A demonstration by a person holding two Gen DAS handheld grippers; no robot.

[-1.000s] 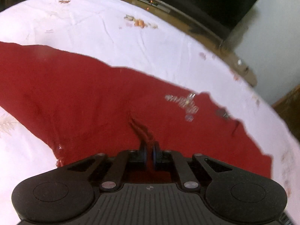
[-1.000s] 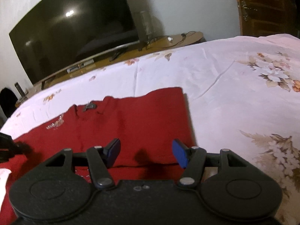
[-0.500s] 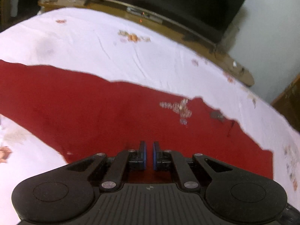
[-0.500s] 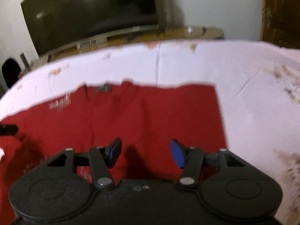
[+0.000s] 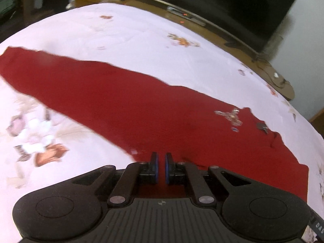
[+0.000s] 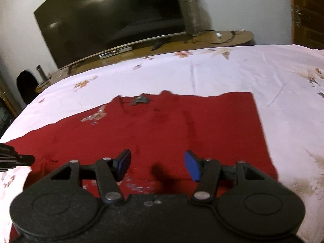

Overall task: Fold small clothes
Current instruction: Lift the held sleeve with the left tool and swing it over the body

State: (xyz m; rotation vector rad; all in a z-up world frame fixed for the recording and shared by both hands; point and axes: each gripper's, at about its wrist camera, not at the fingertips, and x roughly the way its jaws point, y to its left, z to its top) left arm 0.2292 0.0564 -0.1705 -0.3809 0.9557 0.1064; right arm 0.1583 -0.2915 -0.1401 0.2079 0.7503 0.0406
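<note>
Left gripper (image 5: 161,167): fingers nearly together with a narrow gap, over the near edge of the red garment (image 5: 141,109); no cloth is visibly pinched between the blue pads. Right gripper (image 6: 157,165): fingers spread wide, positioned above the garment's near part, holding nothing. The garment lies flat on the white floral bedsheet (image 6: 232,73). Beyond the bed, a television (image 6: 113,18) stands on a wooden stand (image 6: 222,38).
</note>
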